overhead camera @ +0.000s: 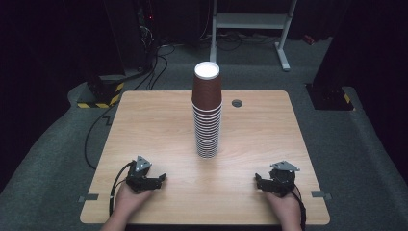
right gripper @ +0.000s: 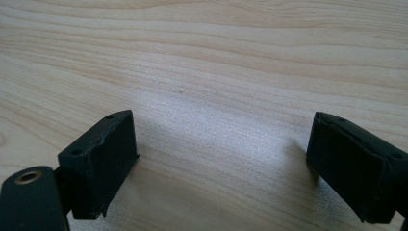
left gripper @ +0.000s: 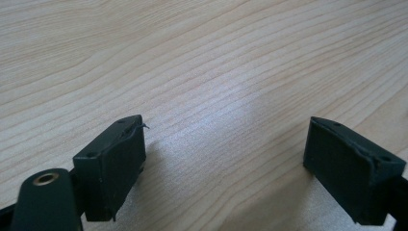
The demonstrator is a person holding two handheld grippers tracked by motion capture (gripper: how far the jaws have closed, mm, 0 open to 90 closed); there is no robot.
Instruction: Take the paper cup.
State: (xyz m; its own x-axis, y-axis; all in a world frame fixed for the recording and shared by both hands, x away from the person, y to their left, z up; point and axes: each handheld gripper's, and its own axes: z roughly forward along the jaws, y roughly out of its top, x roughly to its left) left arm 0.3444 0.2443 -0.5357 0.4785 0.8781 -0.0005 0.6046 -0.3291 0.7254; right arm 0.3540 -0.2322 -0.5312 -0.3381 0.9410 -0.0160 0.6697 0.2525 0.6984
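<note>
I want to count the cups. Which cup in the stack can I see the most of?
The top cup: its whole brown side shows and its white bottom faces up. Of the cups below, just the rims peek out.

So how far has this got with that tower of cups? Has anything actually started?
Nothing looks done yet: the stack of brown cups stands whole in the middle of the table. In hand: nothing. The left gripper and right gripper rest near the front edge, jaws open and empty. Reaching for the cups is all still ahead.
</note>
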